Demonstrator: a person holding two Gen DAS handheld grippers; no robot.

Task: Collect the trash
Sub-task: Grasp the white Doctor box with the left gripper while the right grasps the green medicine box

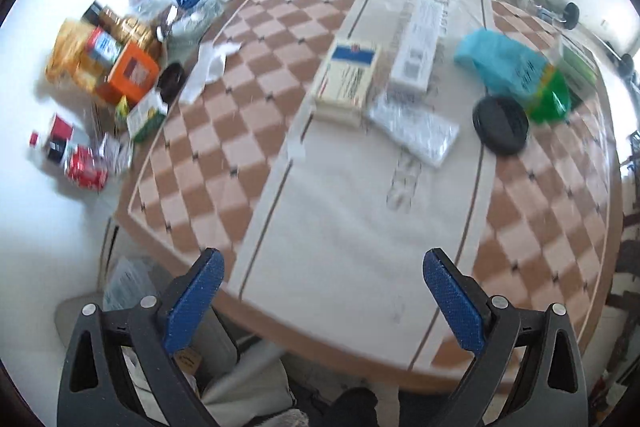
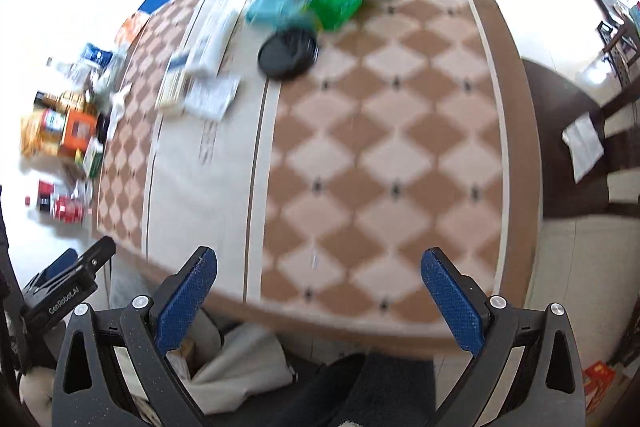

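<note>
Both tongs, left gripper [image 1: 320,291] and right gripper [image 2: 320,291], hang released and empty; ahead, boxes [image 1: 348,79], black lid [image 1: 500,127] and bags [image 1: 496,61] remain uncollected.

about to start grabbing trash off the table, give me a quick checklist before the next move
1. Left gripper open and empty: ok, fingers wide apart, nothing between them.
2. Right gripper open and empty: ok, same.
3. Trash in view on the table: ok, black lid, teal bag, green bag, flat boxes and a wrapper sit at the far end.
4. Grippers close to a target: not ok, both are at the near edge, the items lie far off.
5. Path across the table: ok, the near half is bare cloth.
6. Sharp view for aiming: not ok, both views are motion-blurred.
</note>
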